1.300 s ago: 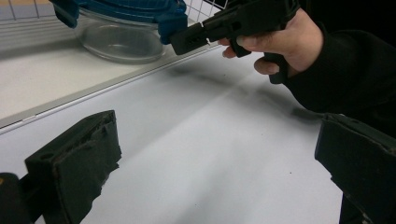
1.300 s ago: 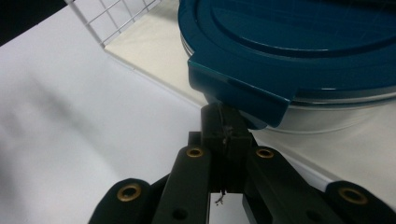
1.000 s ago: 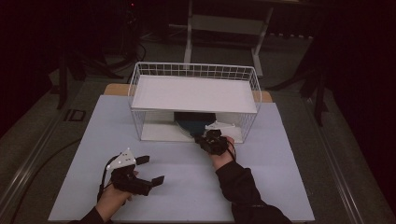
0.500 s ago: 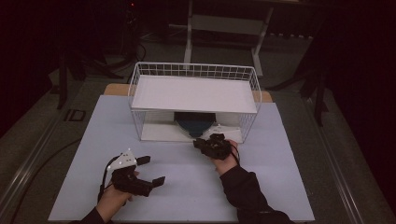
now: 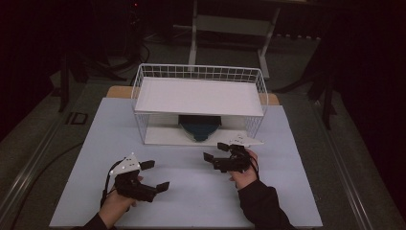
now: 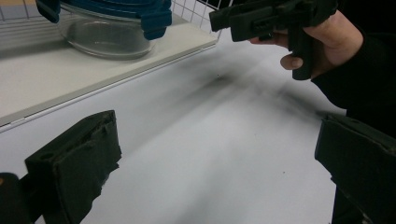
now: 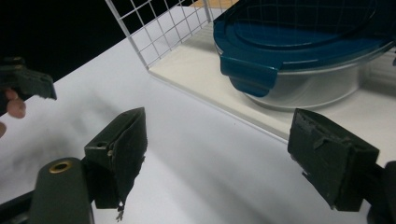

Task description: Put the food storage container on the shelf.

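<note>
The right gripper (image 5: 214,152), at centre of the high view, has just been opening and stands wide with nothing between its jaws. That reads as a release: the glass container with its blue lid (image 7: 299,51) sits on the lower shelf of the white wire rack (image 5: 198,73), under the upper shelf. Next, I judge, the hand needs only to clear away. The left gripper (image 5: 155,175), lower left, hangs wide and empty over the tabletop (image 5: 105,124). One container, one rack, two grippers.
</note>
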Demonstrator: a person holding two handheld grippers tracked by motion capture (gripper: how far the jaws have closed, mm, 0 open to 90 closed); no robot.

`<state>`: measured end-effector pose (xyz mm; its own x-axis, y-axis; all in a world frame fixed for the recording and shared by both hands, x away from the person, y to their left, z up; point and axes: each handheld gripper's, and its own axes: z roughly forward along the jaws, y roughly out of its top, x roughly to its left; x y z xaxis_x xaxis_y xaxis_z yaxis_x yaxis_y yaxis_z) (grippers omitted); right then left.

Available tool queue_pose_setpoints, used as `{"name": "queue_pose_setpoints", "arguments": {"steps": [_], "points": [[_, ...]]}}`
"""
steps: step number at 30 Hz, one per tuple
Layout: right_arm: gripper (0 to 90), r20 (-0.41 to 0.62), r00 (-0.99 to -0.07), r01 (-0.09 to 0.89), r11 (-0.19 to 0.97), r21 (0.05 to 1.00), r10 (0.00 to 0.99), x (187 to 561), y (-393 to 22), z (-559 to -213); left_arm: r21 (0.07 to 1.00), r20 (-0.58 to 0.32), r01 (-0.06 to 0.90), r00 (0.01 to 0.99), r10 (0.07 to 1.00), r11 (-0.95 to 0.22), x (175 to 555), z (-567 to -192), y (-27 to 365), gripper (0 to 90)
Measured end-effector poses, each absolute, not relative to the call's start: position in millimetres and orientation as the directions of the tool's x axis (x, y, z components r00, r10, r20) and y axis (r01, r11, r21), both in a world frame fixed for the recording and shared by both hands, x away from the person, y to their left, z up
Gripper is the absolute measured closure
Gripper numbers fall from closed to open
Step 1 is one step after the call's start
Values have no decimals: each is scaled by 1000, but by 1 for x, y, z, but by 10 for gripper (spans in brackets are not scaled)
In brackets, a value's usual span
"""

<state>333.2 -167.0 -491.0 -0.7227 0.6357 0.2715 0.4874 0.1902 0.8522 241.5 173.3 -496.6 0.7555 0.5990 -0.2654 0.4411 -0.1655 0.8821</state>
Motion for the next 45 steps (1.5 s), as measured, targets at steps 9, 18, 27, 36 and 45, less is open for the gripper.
{"name": "queue_pose_setpoints", "arguments": {"steps": [9,18,27,36,45], "points": [[178,251,-716,482,200,853,652,323,-183,-494,886,-249,427,767,592,-181,238,-496,172,3],[177,222,-727,454,212,865,650,298,-198,-486,890,-243,419,771,589,-180,237,-494,172,3],[178,212,-726,434,198,879,654,279,-217,-480,893,-239,411,777,582,-182,236,-495,171,3],[177,223,-713,453,194,870,665,269,-239,-484,894,-240,410,779,579,-181,236,-495,171,3],[177,228,-720,450,192,872,655,263,-254,-487,894,-241,410,781,577,-182,236,-495,171,3]]}}
